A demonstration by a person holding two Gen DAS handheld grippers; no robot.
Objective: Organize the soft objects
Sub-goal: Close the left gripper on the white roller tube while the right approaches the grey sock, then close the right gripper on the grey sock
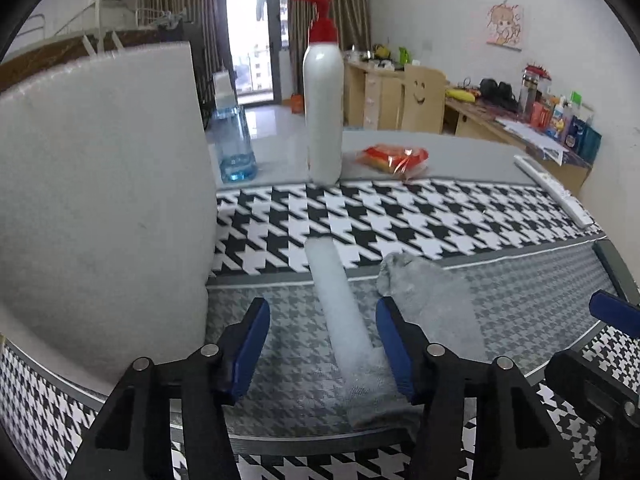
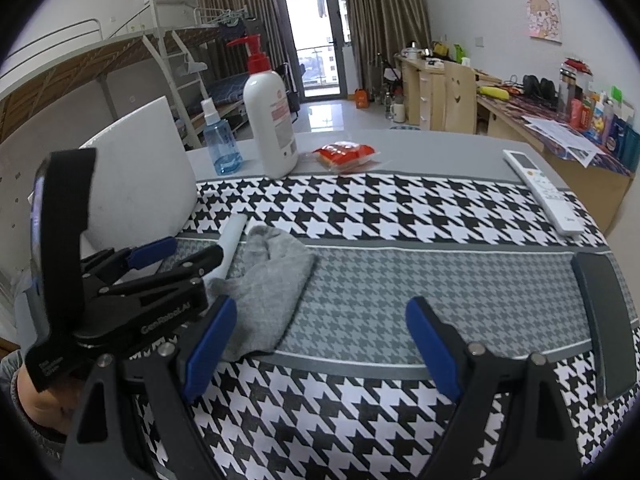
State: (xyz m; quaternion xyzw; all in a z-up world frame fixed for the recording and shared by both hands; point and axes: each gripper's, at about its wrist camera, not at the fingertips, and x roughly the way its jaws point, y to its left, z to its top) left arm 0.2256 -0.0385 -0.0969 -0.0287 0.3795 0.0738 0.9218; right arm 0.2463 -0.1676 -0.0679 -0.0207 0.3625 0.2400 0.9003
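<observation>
A grey sock [image 1: 432,300] [image 2: 272,280] lies crumpled on the grey band of the houndstooth cloth [image 2: 400,208]. A white foam roll [image 1: 340,312] [image 2: 234,236] lies along its left side, its near end resting on the sock. My left gripper [image 1: 325,346] [image 2: 188,252] straddles the roll. The right pad sits at the roll's side and a gap shows at the left pad, so it is open. My right gripper [image 2: 322,346] hovers wide open over the cloth's near edge. Its left fingertip is by the sock's near corner, and nothing is held.
A large white foam board [image 1: 100,208] [image 2: 140,184] stands close on the left. Behind are a red-capped pump bottle [image 1: 324,92], a blue spray bottle [image 1: 234,144] and a red packet [image 1: 394,158]. A white remote [image 2: 540,192] and a black flat device [image 2: 604,320] lie on the right.
</observation>
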